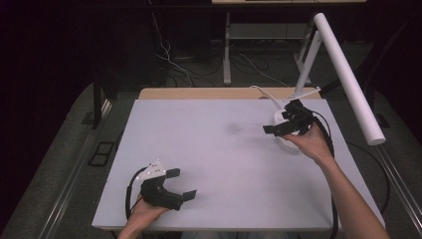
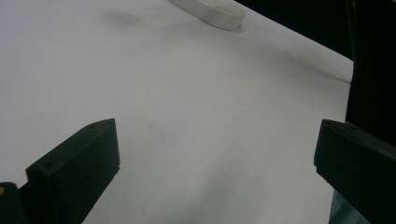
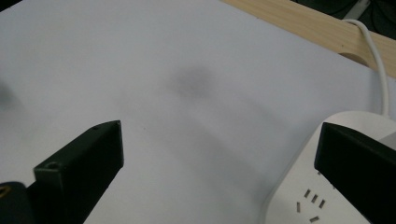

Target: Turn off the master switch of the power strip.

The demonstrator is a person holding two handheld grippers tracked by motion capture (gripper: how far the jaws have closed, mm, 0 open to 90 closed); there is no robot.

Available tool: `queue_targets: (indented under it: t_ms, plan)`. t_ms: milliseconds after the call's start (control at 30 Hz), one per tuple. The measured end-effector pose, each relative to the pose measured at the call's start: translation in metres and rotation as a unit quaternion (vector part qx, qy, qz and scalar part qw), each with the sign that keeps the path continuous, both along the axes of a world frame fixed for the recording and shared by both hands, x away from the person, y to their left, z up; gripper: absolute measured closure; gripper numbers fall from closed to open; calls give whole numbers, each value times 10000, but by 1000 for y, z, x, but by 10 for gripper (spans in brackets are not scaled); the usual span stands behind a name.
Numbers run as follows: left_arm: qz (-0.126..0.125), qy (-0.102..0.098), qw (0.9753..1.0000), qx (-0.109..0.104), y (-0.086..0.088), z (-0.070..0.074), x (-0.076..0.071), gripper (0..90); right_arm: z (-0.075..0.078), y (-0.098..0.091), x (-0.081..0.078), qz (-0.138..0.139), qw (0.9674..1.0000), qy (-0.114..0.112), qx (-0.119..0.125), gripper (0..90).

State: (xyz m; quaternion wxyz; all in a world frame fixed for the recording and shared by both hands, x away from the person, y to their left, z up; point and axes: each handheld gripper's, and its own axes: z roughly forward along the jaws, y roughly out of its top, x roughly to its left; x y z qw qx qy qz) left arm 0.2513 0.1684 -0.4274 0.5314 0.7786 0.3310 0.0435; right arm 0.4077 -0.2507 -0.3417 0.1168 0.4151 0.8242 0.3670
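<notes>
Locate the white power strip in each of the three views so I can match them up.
High view: the white rounded plastic power strip lies right of centre, under the right tool.
Left gripper view: its rounded end sits at the top edge.
Right gripper view: its socketed face is at the lower right.
Shared landmark: the white table top it rests on.

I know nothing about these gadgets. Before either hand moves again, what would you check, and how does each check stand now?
1. Left gripper jaws apart, nothing between them: ok.
2. Right gripper jaws apart, holding nothing: ok.
3. White plastic power strip free of the right jaws: cannot tell; one jaw overlaps it in the right gripper view.
4. White cable running from the strip over the wooden table edge, clear of both grippers: ok.
5. White desk lamp overhanging the right hand; headroom: cannot tell.
</notes>
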Motion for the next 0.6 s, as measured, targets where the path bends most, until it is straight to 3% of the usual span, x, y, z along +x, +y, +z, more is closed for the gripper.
queue_targets:
  t_ms: [167,300,333,600]
  plan:
    - [9,9,10000,-1,0,0,0,0,2,1,10,-71,9999,20,-69,9]
    - [8,7,10000,-1,0,0,0,0,1,2,16,-115,9997,1,-210,89]
    - [8,8,10000,3,0,0,0,0,0,2,18,-115,9996,7,-263,164]
    - [35,-4,10000,12,1,0,1,0,-5,4,31,-167,9983,-10,-557,365]
